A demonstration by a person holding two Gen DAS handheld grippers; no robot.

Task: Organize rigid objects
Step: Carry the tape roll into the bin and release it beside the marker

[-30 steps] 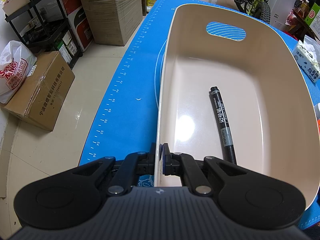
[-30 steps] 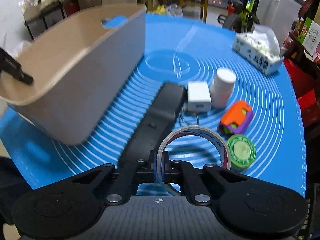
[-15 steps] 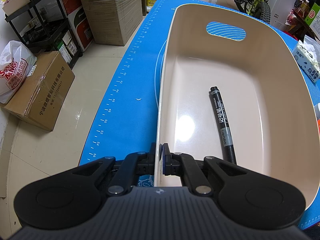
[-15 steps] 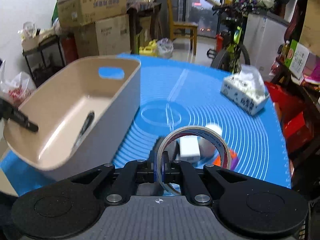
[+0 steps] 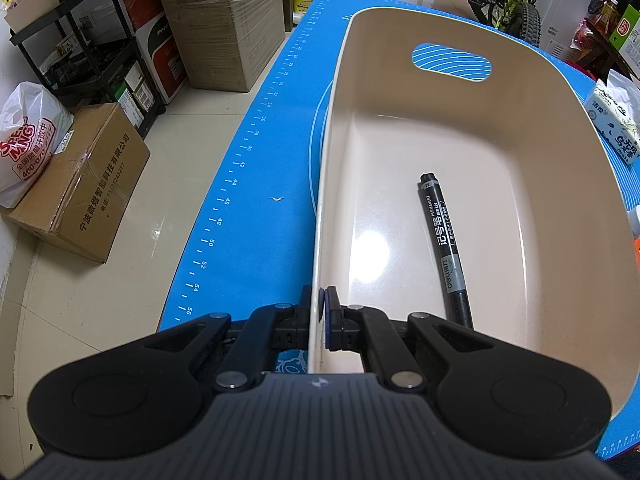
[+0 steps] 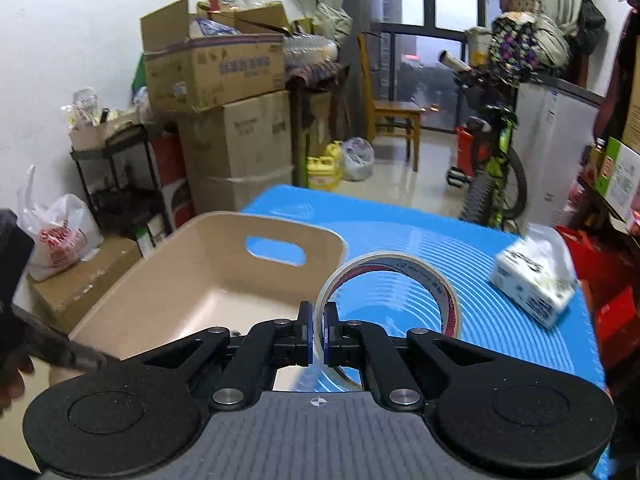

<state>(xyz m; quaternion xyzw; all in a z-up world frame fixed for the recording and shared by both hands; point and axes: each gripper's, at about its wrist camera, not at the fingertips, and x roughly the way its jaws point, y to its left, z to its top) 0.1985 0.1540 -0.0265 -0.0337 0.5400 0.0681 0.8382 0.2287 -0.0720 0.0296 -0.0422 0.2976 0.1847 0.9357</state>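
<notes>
We have lifted the roll of tape (image 6: 390, 296) off the blue table (image 6: 500, 320), where it lay a second ago among the other loose things, and it now hangs beside the beige bin (image 6: 208, 264), so the drop looks near. Our right gripper (image 6: 316, 334), tilted gently downward, has its jaws pinching the roll's band. Our left gripper (image 5: 320, 322) points steeply down, jaws clamped on the bin's near rim, a black marker (image 5: 444, 244) already inside.
</notes>
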